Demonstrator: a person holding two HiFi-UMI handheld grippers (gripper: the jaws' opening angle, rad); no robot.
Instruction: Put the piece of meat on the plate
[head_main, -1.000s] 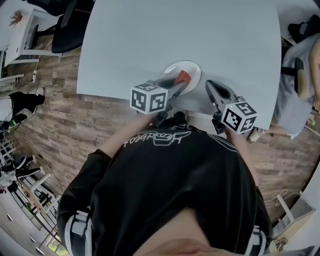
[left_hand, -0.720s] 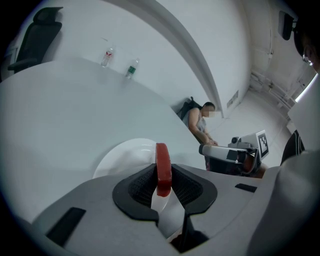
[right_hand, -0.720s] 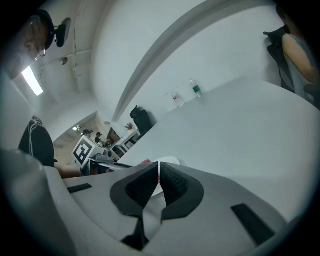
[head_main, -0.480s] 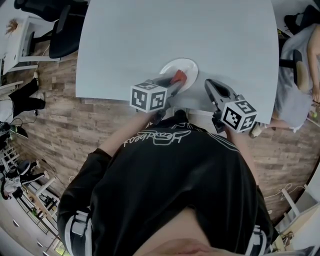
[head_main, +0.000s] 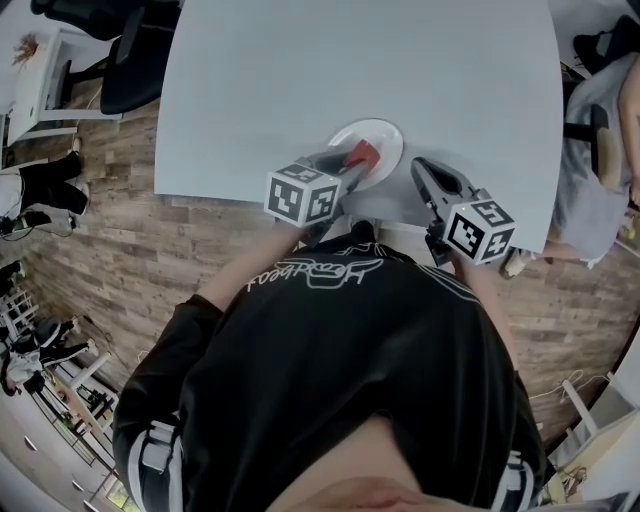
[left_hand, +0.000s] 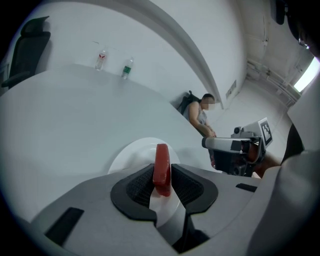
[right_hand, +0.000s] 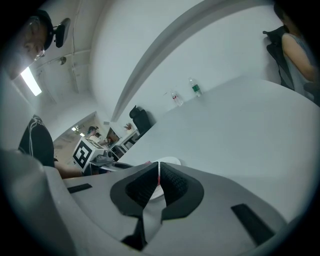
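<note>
Release is the step in hand. Your left gripper (head_main: 357, 161) reaches over the near rim of the round white plate (head_main: 387, 134), which sits at the near edge of the pale grey table (head_main: 350, 60), just above centre in the head view. Between its black ribbed pads stands the red, slab-shaped piece of meat (left_hand: 161, 168) – upright, on edge, its upper end poking out past the jaw tips. In the left gripper view the white of the plate shows both behind and beneath it, so the piece of meat hangs over the plate and, as far as I can judge, has not yet touched down. The jaws have just been opening, yet the pads look to be in contact with the meat on both sides; I read that as a grasp that is loosening, not one already let go.

Your right gripper (head_main: 421, 166) waits at centre right of the head view, on the table just beside the plate, its jaws drawn together to a thin slit with nothing in them.

The next move calls for little – open the left jaws wider so the meat drops free, low enough that it lands flat inside the rim, not toppling off the near edge. Then draw the gripper back without dragging the plate.
</note>
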